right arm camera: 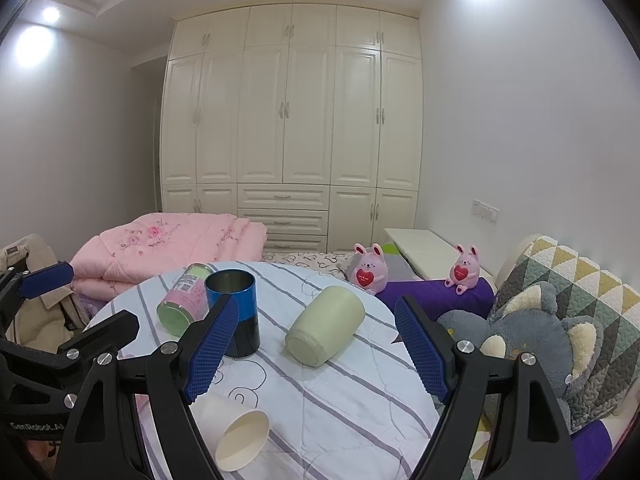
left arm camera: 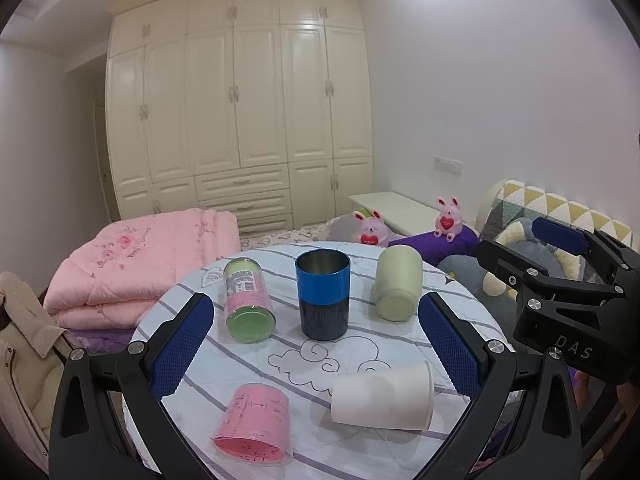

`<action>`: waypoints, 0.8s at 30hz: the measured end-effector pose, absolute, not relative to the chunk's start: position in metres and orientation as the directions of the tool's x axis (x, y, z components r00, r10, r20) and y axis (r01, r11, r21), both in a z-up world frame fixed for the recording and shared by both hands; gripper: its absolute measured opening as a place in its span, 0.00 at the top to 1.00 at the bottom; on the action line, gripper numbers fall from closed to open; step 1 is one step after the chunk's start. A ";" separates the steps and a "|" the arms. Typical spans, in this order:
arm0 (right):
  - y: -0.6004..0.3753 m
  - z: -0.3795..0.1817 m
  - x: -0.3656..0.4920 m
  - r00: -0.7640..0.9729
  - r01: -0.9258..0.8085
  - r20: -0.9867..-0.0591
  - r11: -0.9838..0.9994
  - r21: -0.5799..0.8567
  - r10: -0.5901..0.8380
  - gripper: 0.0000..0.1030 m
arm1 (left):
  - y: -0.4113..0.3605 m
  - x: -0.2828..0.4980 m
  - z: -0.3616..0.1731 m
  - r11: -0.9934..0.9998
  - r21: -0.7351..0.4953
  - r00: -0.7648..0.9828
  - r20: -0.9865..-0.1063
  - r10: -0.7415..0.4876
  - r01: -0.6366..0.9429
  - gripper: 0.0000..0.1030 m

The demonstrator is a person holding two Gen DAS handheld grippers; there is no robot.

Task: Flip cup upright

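A round table (left arm camera: 384, 352) with a striped cloth bears several cups. A blue and black cup (left arm camera: 322, 294) stands upright in the middle; it also shows in the right wrist view (right arm camera: 236, 312). On their sides lie a pink-and-green cup (left arm camera: 248, 300), a pale green cup (left arm camera: 398, 284) (right arm camera: 326, 326), a pink cup (left arm camera: 254, 424) and a white paper cup (left arm camera: 384, 396) (right arm camera: 236, 434). My left gripper (left arm camera: 316, 344) is open and empty, above the table's near part. My right gripper (right arm camera: 316, 344) is open and empty, with the pale green cup ahead between its fingers.
A folded pink quilt (left arm camera: 136, 268) lies on the bed to the left. Two pink bunny toys (right arm camera: 370, 268) and a grey plush (right arm camera: 536, 332) sit at the right of the table. A beige jacket (left arm camera: 24, 344) hangs at far left. A cream wardrobe (left arm camera: 240, 120) fills the back wall.
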State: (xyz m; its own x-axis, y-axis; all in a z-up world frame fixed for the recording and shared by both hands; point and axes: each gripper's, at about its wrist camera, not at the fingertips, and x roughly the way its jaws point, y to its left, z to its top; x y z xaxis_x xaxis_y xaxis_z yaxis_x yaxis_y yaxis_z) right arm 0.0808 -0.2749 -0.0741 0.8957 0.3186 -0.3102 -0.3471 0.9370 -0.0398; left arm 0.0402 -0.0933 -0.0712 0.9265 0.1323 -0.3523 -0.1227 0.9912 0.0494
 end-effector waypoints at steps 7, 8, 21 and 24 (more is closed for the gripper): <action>-0.275 -0.075 0.081 0.894 -0.346 -0.317 0.937 -0.042 0.315 0.21 | -0.091 0.042 -0.073 0.991 0.044 0.924 -0.359 0.131 -0.124 0.00; -0.275 -0.075 0.081 0.894 -0.346 -0.317 0.937 -0.043 0.315 0.21 | -0.092 0.042 -0.073 0.991 0.046 0.924 -0.360 0.132 -0.124 0.00; -0.274 -0.075 0.083 0.892 -0.347 -0.326 0.937 -0.043 0.315 0.21 | -0.091 0.043 -0.074 0.991 0.050 0.923 -0.361 0.134 -0.125 0.00; -0.274 -0.075 0.083 0.891 -0.347 -0.327 0.937 -0.044 0.315 0.21 | -0.091 0.043 -0.074 0.991 0.050 0.923 -0.361 0.134 -0.125 0.00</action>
State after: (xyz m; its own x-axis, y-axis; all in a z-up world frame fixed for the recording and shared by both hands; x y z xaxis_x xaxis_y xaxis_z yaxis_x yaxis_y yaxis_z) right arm 0.0832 -0.2738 -0.0751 0.8911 0.3150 -0.3266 -0.3473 0.9367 -0.0444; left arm 0.0429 -0.0913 -0.0738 0.9228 0.1342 -0.3611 -0.1245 0.9910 0.0501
